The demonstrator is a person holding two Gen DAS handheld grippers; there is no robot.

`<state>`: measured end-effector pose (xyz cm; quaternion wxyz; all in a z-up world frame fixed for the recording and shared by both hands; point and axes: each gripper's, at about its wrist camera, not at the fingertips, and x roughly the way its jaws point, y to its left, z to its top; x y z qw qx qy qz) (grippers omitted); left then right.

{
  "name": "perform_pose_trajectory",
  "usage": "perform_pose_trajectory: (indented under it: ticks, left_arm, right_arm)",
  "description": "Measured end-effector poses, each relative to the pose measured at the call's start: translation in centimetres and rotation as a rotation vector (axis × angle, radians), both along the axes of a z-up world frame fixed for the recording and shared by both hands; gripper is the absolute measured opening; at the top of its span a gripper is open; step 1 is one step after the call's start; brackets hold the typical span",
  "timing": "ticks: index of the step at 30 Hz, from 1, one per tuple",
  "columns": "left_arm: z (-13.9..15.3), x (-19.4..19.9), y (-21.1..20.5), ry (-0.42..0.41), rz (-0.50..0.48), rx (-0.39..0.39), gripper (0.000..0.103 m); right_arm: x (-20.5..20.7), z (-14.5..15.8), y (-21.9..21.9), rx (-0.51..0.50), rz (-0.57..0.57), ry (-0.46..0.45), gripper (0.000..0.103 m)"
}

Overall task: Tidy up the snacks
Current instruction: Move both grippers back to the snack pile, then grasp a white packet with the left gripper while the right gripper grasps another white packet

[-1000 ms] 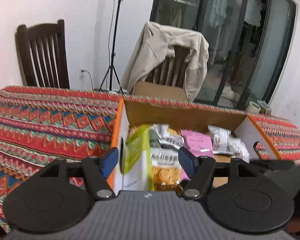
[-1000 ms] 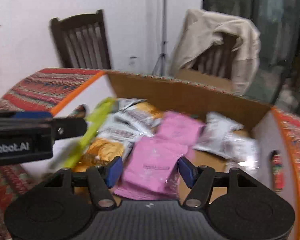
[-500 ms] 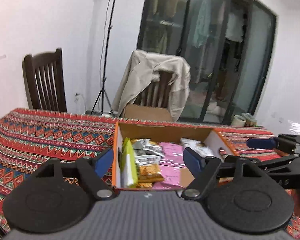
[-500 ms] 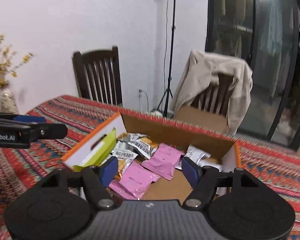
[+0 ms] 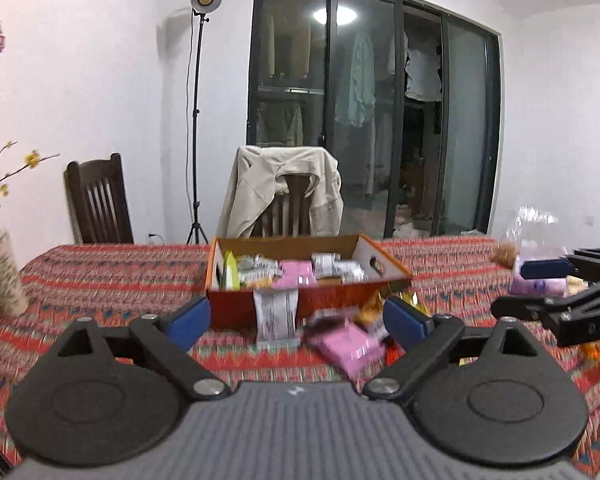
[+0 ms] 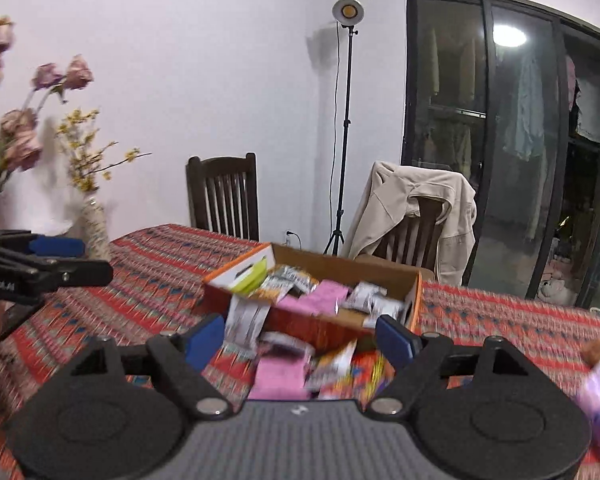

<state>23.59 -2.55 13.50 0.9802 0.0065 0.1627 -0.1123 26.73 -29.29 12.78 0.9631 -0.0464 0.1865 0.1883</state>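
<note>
The open cardboard box with orange edges (image 5: 384,266), full of snack packets, sits on the table (image 5: 100,276) beyond both tools. The left tool (image 5: 296,320) and right tool (image 6: 300,340) are opening, gripping nothing (loose pink packets (image 5: 350,344) lie between box and tools).

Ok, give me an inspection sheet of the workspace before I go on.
Surface: patterned red tablecloth on the table.
Job's things: cardboard box holding snack packets; a white packet hangs over its front wall; pink packet and other packets lie loose on the cloth in front.
Clutter: vase of flowers; clear bag of snacks at right.
Grippers: left gripper and right gripper both opening, nothing between the fingers.
Cables: a cord hangs down the light stand.
Surroundings: two chairs, one with a beige jacket; glass doors.
</note>
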Motion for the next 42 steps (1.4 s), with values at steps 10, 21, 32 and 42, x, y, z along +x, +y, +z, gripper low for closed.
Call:
perform_pose_trajectory:
  ticks: [10,21,32,42]
  left_arm:
    - [-7.0,-3.9,0.2,0.214,0.021,-0.038,0.097]
    - [-8.7,-2.8,0.4,0.254,0.056,-0.031,0.097]
    - [-8.9,4.8,1.0,0.227,0.076,-0.031,0.097]
    - [-11.2,20.8,-2.0,0.167,0.038,0.050,0.095]
  right_arm:
    - [-9.0,-8.8,-0.9,0.027,-0.090,0.142,0.088]
    - [-9.2,-10.4,0.2,0.020,-0.109,0.168,0.088]
    - [-2.9,-8.5,1.5,0.048,-0.061,0.132,0.086]
    - [4.8,-7.6,3.0,0.108,-0.059,0.135,0.085]
